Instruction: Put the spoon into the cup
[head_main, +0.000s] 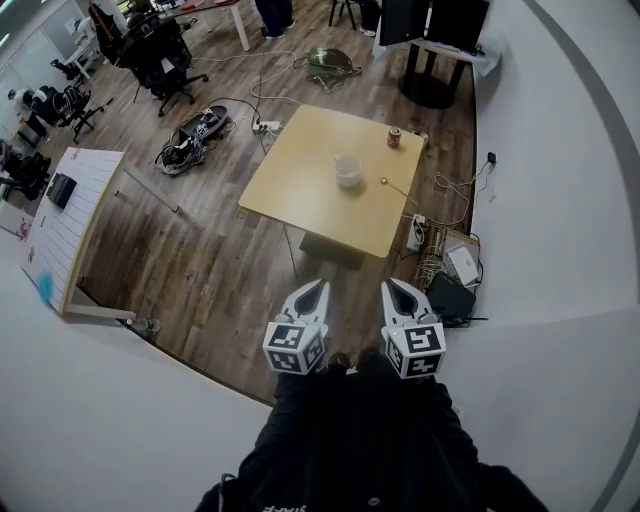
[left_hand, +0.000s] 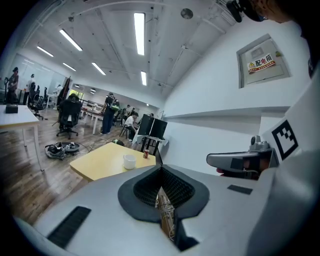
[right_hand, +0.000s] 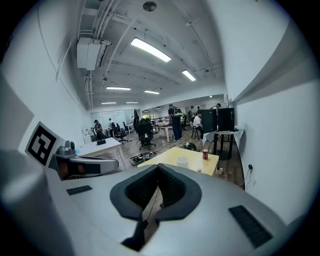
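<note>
Floor (head_main: 200, 250): dark wood planks, spread under everything in the head view.
Table (head_main: 290, 195): pale yellow top, at 12 o'clock from both grippers and well apart from them.
Person (head_main: 360, 440): dark clothing at 6 o'clock in the head view, just behind the two marker cubes.
Left gripper (head_main: 321, 284): jaws pressed together at the tips with nothing between them, aimed toward the table; its own view shows the same (left_hand: 161, 169).
Right gripper (head_main: 389, 283): at 3 o'clock of the left one, jaws closed tight and empty, also aimed at the table (right_hand: 158, 166).
Cup (head_main: 347, 171): white, upright near the table's middle.
Can (head_main: 394, 137): red, upright at 1 o'clock from the cup, by the far corner.
Spoon (head_main: 395, 188): gold, flat on the table at 4 o'clock from the cup, near it but not touching, outside the cup.
</note>
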